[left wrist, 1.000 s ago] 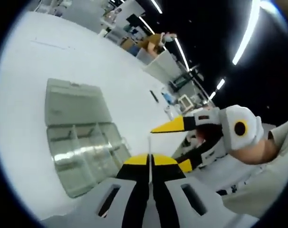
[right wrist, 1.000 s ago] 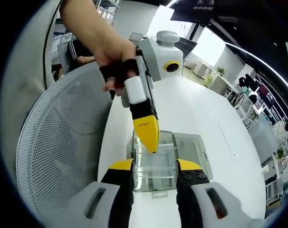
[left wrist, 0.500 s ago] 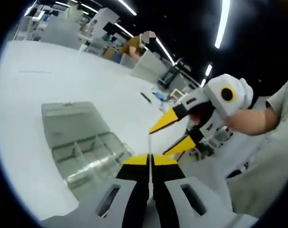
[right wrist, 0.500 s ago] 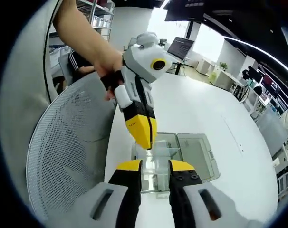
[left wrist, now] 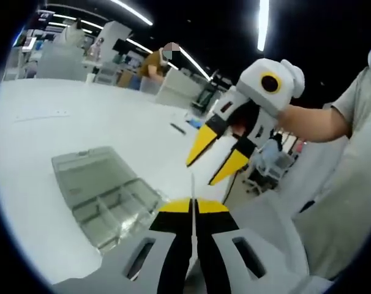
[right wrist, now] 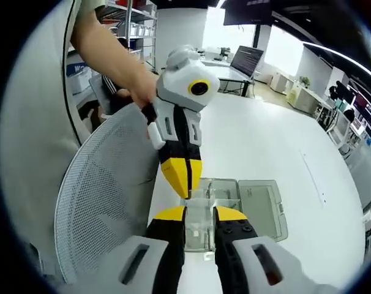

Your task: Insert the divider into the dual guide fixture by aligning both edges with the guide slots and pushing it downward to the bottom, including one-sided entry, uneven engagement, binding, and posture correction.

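Your left gripper (left wrist: 193, 205) clamps thin divider (left wrist: 193, 187) edge-up, lower centre. Right gripper (left wrist: 217, 160) gapes upper right, grasping nothing, ready to steady. Clear compartment box (left wrist: 103, 193) waits lower left on table (left wrist: 57, 122).

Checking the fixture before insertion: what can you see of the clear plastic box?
The clear plastic box lies flat on the white table, lid swung fully open beside the tray. The tray is transparent, split by thin inner walls into several compartments; contents can't be made out. Neither claw touches it. It sits near the table edge, by a mesh chair.
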The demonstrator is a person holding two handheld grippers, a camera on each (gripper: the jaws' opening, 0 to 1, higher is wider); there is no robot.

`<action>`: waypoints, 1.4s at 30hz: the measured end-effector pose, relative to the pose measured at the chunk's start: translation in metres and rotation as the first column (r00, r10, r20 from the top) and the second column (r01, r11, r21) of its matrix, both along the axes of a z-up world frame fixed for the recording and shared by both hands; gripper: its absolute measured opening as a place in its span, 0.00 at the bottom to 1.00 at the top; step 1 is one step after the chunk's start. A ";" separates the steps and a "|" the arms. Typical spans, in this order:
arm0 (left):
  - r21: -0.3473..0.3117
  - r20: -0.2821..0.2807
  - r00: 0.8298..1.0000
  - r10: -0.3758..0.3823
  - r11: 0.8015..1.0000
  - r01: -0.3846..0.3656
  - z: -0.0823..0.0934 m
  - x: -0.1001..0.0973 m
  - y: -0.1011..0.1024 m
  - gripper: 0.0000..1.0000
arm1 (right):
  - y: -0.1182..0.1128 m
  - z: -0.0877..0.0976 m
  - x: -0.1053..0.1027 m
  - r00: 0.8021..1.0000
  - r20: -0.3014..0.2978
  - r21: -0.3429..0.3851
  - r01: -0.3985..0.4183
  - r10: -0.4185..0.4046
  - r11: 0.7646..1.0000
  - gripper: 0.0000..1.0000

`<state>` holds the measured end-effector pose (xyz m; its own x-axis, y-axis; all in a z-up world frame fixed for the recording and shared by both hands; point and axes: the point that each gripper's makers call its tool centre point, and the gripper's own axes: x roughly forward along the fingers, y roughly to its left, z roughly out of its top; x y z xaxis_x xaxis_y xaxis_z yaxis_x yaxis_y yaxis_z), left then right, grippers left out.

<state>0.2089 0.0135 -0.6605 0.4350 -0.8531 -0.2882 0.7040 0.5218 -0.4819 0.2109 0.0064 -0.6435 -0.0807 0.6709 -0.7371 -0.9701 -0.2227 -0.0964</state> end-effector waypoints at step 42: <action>0.111 0.209 0.972 -0.106 0.990 0.084 0.012 -0.006 0.003 0.00 | 0.005 -0.015 -0.012 0.971 -0.211 -0.192 -0.149 0.108 0.970 0.00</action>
<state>0.2025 0.0161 -0.6487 0.4142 -0.8649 -0.2837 0.8336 0.4856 -0.2633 0.1989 0.0112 -0.6588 -0.3145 0.4817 -0.8180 -0.9269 -0.3417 0.1552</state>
